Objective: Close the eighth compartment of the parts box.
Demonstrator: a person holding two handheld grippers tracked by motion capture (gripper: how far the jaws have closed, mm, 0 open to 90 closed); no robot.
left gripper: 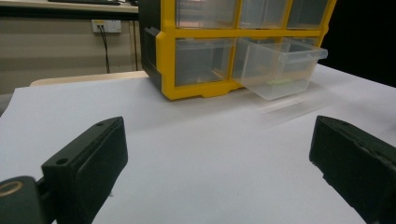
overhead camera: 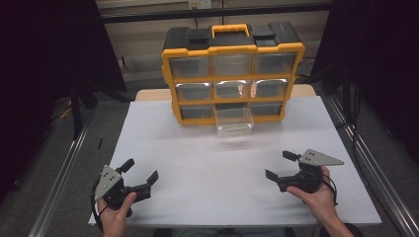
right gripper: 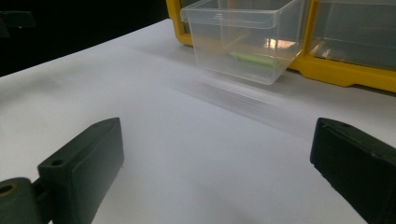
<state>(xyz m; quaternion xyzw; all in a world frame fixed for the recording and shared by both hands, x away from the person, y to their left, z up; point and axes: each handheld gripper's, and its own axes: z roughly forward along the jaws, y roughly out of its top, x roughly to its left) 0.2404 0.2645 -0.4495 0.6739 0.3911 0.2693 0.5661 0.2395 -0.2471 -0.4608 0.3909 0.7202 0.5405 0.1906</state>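
At the far edge of the white table [overhead camera: 197, 163] stands a yellow-and-black organiser [overhead camera: 232, 74] with three rows of clear drawers, its front facing the person. From the middle of its bottom row one clear drawer [overhead camera: 234, 123] is pulled well out over the table, its long axis running from the far edge toward the near edge, its front wall nearest the grippers. Inside it, the right gripper view shows a small green item [right gripper: 252, 58] lying on the drawer floor.

Both grippers rest low near the near edge, jaws spread wide and empty: the left gripper [overhead camera: 140, 174] toward the near-left corner, the right gripper [overhead camera: 280, 165] toward the near-right corner. The drawer lies ahead of both and between them, well apart from either; the right gripper looks slightly nearer to it.

Bare table fills the whole stretch between grippers and drawer, so either hand has open room to advance straight toward the drawer front, with the organiser's frame the only thing close by.
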